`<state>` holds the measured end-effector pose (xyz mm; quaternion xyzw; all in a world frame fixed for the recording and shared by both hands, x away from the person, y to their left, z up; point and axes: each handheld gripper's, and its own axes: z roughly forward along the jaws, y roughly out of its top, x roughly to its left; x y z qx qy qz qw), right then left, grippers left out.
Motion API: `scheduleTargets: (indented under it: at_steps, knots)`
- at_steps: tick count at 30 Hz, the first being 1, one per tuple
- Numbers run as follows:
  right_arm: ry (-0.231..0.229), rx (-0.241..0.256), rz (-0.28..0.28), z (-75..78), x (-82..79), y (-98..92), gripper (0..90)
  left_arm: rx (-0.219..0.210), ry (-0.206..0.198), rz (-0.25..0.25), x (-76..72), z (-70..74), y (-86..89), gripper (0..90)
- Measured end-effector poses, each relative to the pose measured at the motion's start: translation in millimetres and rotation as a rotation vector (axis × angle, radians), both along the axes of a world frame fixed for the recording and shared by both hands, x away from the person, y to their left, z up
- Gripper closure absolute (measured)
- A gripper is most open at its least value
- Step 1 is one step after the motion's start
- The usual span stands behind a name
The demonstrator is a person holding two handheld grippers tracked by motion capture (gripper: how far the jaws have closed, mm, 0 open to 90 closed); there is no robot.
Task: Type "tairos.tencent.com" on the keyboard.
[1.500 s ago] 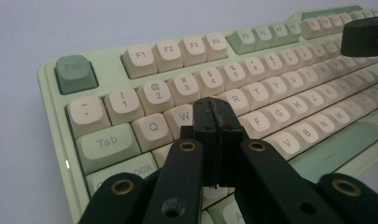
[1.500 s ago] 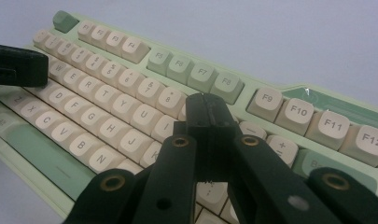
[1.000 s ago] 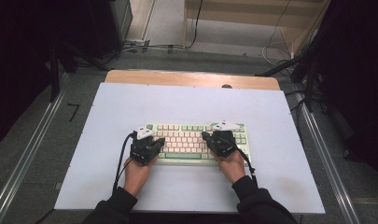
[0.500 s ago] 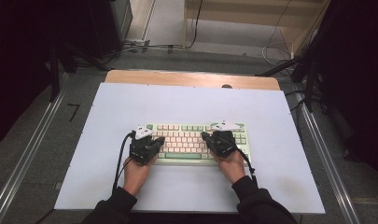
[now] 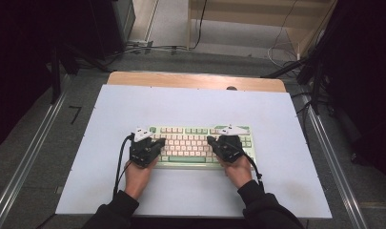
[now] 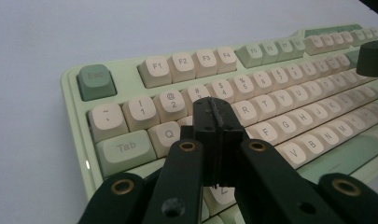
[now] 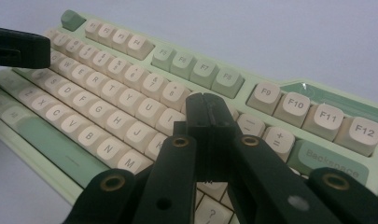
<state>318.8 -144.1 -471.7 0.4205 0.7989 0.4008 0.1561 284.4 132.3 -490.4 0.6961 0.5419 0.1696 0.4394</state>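
Two dark-sleeved forearms enter from the bottom centre of the high view, hands angled slightly inward and palms down, each gripping a tool over the keyboard [image 5: 200,145] at mid-frame. Left gripper [image 5: 145,148] sits over the keyboard's left end; in its own view the jaws are pressed together with nothing between them, tips low over the keys beside Q. Right gripper [image 5: 227,144] sits over the right part, its jaws likewise pressed together and empty, near the minus key. Beyond the keyboard the pale table [image 5: 195,102] runs to a wooden edge at the upper middle.
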Motion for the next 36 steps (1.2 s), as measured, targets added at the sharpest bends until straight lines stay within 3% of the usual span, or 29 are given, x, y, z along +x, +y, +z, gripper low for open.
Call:
scheduleTargets:
  at_steps: [8, 14, 36]
  knots:
    - [-0.001, -0.001, 0.013, 1.1, -7.1, -3.6, 87.3, -0.014, -0.006, 0.006, -0.4, 0.8, 1.8, 90.0]
    - [0.024, 0.012, 0.021, -0.1, -10.0, -7.1, 87.3, -0.02, -0.005, 0.011, -0.2, 1.1, 3.0, 90.0]
    - [0.045, -0.034, 0.047, -9.6, -20.6, -4.3, 87.3, -0.026, -0.018, 0.018, -2.3, 3.5, 6.3, 90.0]
